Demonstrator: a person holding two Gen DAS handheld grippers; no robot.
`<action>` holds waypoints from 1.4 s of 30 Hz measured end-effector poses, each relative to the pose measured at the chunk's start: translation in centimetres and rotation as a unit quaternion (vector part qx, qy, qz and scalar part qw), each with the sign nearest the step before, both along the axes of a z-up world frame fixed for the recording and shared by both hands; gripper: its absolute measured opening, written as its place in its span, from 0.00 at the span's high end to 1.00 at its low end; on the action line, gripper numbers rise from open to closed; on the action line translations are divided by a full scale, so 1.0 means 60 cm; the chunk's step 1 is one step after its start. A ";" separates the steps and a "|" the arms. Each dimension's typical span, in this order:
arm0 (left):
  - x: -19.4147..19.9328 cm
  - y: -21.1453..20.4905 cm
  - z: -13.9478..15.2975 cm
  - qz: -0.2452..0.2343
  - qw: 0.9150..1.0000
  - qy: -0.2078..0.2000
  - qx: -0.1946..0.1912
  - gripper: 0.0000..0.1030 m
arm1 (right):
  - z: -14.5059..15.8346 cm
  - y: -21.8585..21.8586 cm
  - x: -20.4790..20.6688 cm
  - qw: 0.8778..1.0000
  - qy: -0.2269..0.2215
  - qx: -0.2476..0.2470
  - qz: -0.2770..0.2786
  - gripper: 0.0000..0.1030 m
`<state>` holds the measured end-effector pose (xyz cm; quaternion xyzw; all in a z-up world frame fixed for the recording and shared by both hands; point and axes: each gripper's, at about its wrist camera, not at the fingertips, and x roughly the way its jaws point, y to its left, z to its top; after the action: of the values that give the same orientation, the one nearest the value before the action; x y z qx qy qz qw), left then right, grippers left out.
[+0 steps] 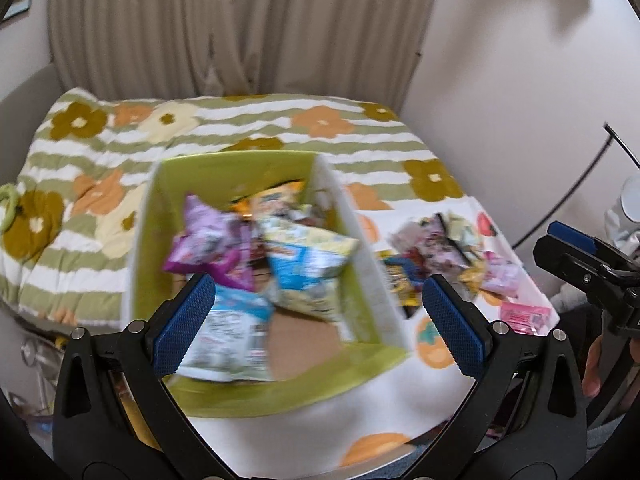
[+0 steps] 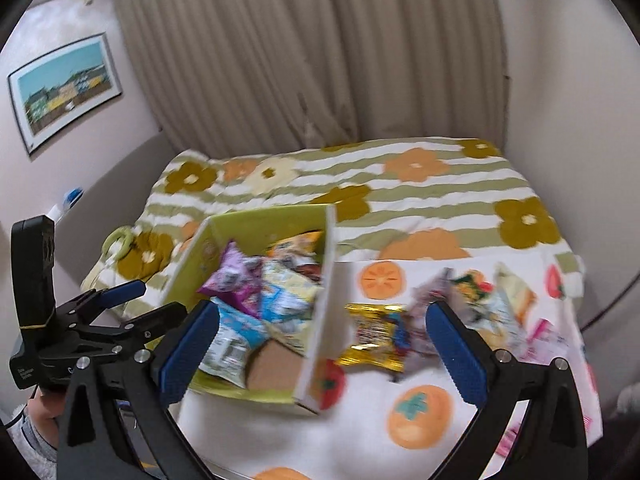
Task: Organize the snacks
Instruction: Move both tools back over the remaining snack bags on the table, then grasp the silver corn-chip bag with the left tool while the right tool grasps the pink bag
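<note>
Here the left gripper (image 1: 318,322) hangs above the near end of the green box (image 1: 224,164), its blue-padded fingers (image 1: 184,322) spread wide with nothing between them; one pad overlaps a pale blue-and-white snack bag (image 1: 230,340) in the picture, though whether it touches cannot be told through the blur. The right gripper (image 2: 320,350) is likewise spread wide and empty, poised over the box's white right wall (image 2: 320,300) and the cloth beside it. Each gripper also shows in the other's view, at the frame's edge: the right one (image 1: 580,256) at the far right, the left one (image 2: 120,304) at the far left, with a hand (image 2: 44,408) beneath it. The box sits on a white cloth with orange fruit prints (image 2: 420,416), laid at the near end of a bed with a green-striped flowered quilt (image 2: 400,196). Inside the box lie several packets in a loose heap: a purple bag (image 1: 204,240), a yellow-and-blue bag (image 1: 308,256) and an orange-topped one (image 1: 276,196) toward the back, with bare brown cardboard floor (image 1: 304,340) showing at the near right. Outside, just right of the box wall, a scatter of loose snacks (image 2: 460,304) lies on the cloth, among them a gold-wrapped packet (image 2: 372,336) nearest the box and pink packets (image 1: 524,314) toward the cloth's right edge.
</note>
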<state>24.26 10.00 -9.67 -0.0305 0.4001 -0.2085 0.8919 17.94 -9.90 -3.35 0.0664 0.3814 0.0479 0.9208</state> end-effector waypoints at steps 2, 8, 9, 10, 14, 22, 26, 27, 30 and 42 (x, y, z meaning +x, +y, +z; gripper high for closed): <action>-0.009 -0.041 0.002 -0.012 1.000 0.000 -0.001 0.01 | 0.004 -0.044 -0.023 1.000 0.000 -0.004 -0.021 0.00; -0.039 -0.190 0.001 -0.063 0.998 0.006 0.009 0.01 | 0.008 -0.176 -0.094 0.997 0.018 -0.015 -0.078 0.00; -0.045 -0.214 0.003 -0.072 0.997 0.002 0.015 0.01 | 0.008 -0.195 -0.104 0.996 0.022 -0.018 -0.088 0.00; -0.051 -0.242 0.004 -0.083 0.996 -0.004 0.024 0.01 | 0.007 -0.221 -0.119 0.994 0.028 -0.020 -0.101 0.00; -0.070 -0.344 0.002 -0.128 0.990 -0.023 0.062 0.00 | 0.001 -0.293 -0.155 0.989 0.048 -0.022 -0.135 0.00; -0.055 -0.491 -0.057 -0.201 0.970 0.002 0.135 0.00 | -0.053 -0.386 -0.206 0.976 0.094 -0.001 -0.196 0.00; -0.036 -0.541 -0.102 -0.234 0.955 0.002 0.180 0.00 | -0.106 -0.404 -0.214 0.968 0.124 0.023 -0.216 0.00; -0.031 -0.546 -0.108 -0.237 0.953 -0.004 0.187 0.00 | -0.118 -0.407 -0.215 0.966 0.130 0.033 -0.219 0.00; -0.014 -0.566 -0.128 -0.251 0.946 -0.007 0.205 0.00 | -0.145 -0.411 -0.213 0.962 0.143 0.042 -0.227 0.00; 0.047 -0.609 -0.230 -0.302 0.920 0.041 0.247 0.01 | -0.215 -0.408 -0.202 0.939 0.159 0.084 -0.294 0.00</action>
<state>27.05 -26.57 -23.46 0.3042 0.4650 -0.3609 0.7490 5.80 -34.37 -16.26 0.2590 0.4813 -0.2042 0.8121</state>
